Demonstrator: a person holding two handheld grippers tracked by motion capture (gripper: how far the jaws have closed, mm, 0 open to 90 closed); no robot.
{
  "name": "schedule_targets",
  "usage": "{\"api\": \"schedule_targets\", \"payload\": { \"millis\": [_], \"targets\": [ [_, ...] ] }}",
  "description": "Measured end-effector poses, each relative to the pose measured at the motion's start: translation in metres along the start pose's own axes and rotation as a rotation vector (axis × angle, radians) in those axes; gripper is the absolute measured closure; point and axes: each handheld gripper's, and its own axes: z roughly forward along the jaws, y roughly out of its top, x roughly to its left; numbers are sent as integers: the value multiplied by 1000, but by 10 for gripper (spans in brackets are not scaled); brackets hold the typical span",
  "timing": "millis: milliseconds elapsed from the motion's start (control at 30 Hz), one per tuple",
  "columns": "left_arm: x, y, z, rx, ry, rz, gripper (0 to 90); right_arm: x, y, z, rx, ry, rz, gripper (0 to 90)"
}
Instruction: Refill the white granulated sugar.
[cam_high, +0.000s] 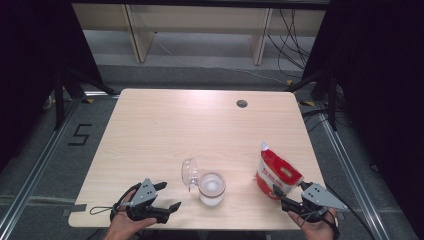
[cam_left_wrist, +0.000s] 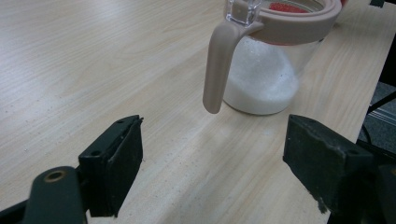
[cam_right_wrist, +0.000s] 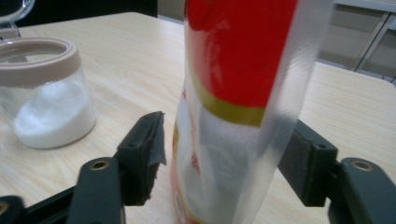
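a glossy red-and-white plastic bag (cam_high: 276, 174) with a clear, crinkled seam stands near the table's (cam_high: 165, 130) right front edge, between the spread jaws of the right gripper (cam_high: 282, 196), with a gap showing at the left pad (cam_right_wrist: 152, 149). left of it, a round clear jar (cam_high: 212, 188) with a matte beige rim, its lid flipped up, holds white granules. the left gripper (cam_high: 167, 196) rests beside it, jaws wide apart on the pale wood-grain top; grey floor, cables and black curtains surround.
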Motion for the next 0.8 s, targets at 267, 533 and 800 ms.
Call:
{"api": "schedule_targets", "payload": {
  "millis": [267,533,800],
  "targets": [
    [4,0,0,14,13,-1,194,3,-2,-6,32,-25,0,339],
    [3,0,2,-14,2,-32,195,4,-9,-13,66,-23,-13,306],
    [4,2,-3,-15,7,-20,198,8,-14,-23,98,-17,15,290]
  ]
}}
